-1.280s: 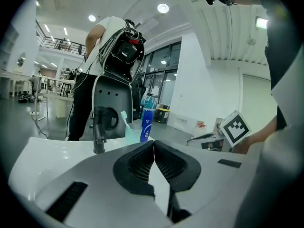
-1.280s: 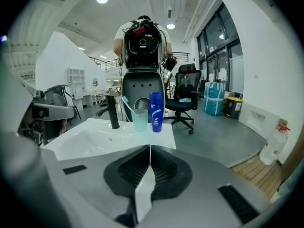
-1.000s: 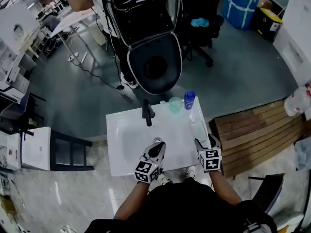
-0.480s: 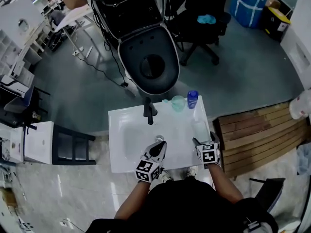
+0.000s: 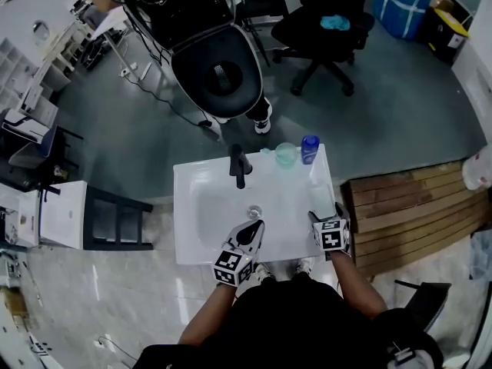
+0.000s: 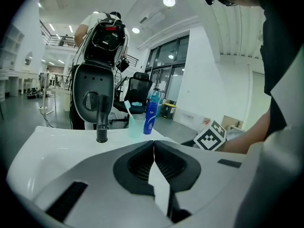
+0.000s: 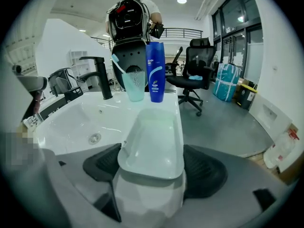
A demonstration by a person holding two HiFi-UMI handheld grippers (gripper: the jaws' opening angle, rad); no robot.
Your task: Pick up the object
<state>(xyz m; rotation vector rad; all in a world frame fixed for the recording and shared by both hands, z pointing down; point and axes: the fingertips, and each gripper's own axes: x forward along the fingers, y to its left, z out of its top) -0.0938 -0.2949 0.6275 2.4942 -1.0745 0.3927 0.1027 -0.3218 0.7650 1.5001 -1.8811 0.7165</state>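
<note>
jaws of right gripper [image 7: 152, 147] astride dish [image 7: 152, 125] edges

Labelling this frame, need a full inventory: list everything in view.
sink: one, white, centre
faucet: one, black, sink's back edge
cup: one, translucent green, back right, toothbrush inside
bottle: one, blue, right of cup
tray: one, pale green, sink's right ledge
office chair: one, black, beyond sink
wooden slats: one patch, brown, floor right of sink
left hand-held gripper: shut, empty, sink's front edge
right hand-held gripper: open, jaws straddling tray
</note>
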